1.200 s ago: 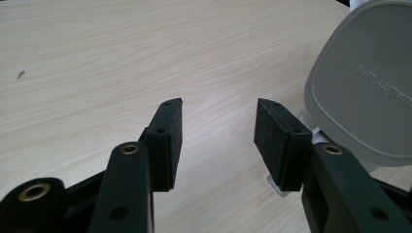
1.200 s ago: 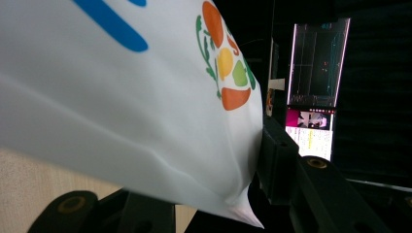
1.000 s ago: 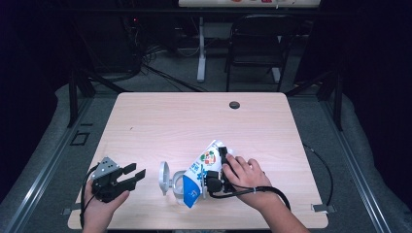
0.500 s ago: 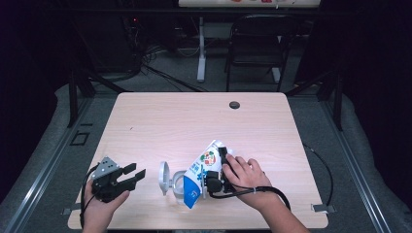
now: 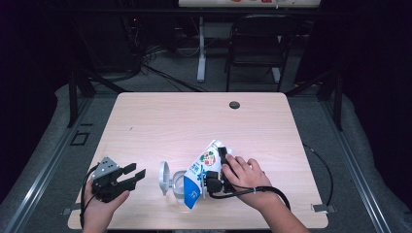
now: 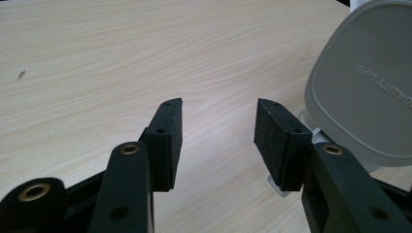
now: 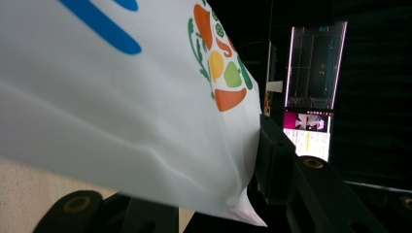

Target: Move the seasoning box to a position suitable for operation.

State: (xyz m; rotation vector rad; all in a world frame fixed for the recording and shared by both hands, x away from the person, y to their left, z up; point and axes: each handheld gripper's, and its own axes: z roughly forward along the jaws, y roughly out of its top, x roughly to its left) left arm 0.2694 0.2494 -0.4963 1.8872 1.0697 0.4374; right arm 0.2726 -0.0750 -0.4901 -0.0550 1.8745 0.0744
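On the pale wood worktop (image 5: 194,121), the right gripper (image 5: 217,171) clenches a soft, crinkly, likely light pouch (image 5: 201,171) by its edge, left gripper (image 5: 127,175) jaws released.

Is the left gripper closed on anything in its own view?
No: the left gripper is open, with bare wooden table showing between its jaws and the grey lid off to one side.

The tabletop (image 5: 204,121) lies bare across the upper and middle frame, save a small dark grommet (image 5: 234,105) near its far edge. Lower centre, a printed bag (image 5: 201,172) and lidded container (image 5: 170,180) crowd between both grippers.
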